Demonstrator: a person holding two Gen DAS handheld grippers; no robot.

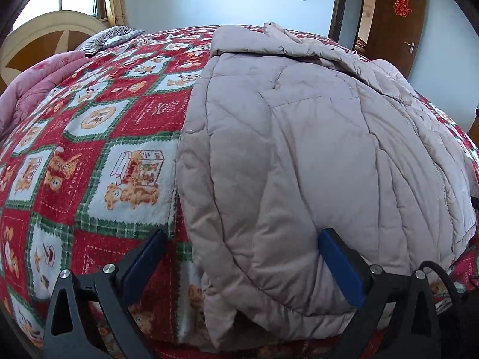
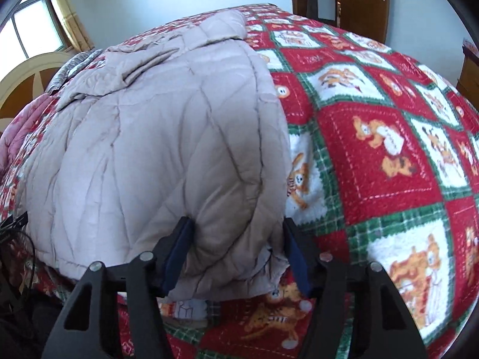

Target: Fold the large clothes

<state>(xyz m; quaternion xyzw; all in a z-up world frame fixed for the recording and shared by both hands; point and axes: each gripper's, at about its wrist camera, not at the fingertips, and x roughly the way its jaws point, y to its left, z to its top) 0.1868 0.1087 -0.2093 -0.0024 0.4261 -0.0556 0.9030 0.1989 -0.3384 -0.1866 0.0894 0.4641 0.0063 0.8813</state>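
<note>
A large beige quilted coat [image 1: 299, 149] lies folded lengthwise on the bed, with its hood end far from me. My left gripper [image 1: 239, 239] is open wide; its jaws straddle the coat's near left corner. In the right wrist view the coat [image 2: 155, 149] fills the left half. My right gripper [image 2: 236, 233] has its jaws around the coat's near right corner; the fabric bulges between the blue pads [image 2: 179, 251], and the jaws stand partly open.
The bed carries a red, green and white patchwork blanket with bear prints [image 1: 113, 149] [image 2: 389, 164]. A pink quilt [image 1: 36, 86] and a striped pillow [image 1: 107, 37] lie by the headboard [image 1: 45, 42]. A brown door [image 1: 395, 21] stands beyond the bed.
</note>
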